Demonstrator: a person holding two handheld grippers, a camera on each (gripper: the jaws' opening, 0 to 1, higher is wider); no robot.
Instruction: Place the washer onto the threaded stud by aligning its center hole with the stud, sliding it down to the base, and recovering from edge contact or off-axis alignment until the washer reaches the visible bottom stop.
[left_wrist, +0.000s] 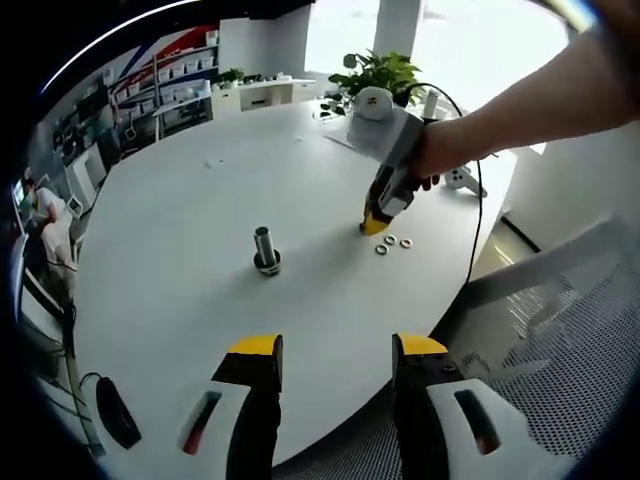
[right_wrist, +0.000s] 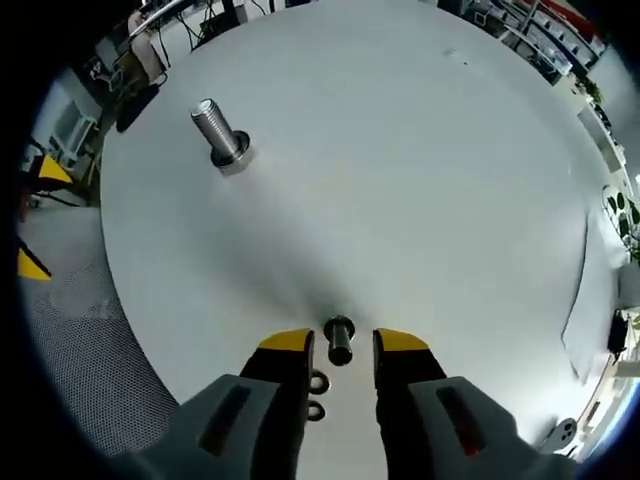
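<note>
Left gripper view: left gripper (left_wrist: 334, 352) hovering with jaws apart, empty; threaded stud (left_wrist: 266, 249) standing upright mid-table (left_wrist: 180, 220), well apart from three small metal washers (left_wrist: 393, 243), right gripper (left_wrist: 376, 224) reaching down to them.

Right gripper view: right gripper (right_wrist: 342, 342) spread, straddling a small washer (right_wrist: 339, 331), nothing gripped yet. Pick step; next, I judge, closing squarely on that thin ring.

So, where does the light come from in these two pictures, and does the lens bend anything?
In the left gripper view, bright windows behind the plant wash out the background; the stud stays sharp. In the right gripper view, the right tongs cast a soft shadow on the table, whose edge curves strongly from the fisheye lens.
</note>
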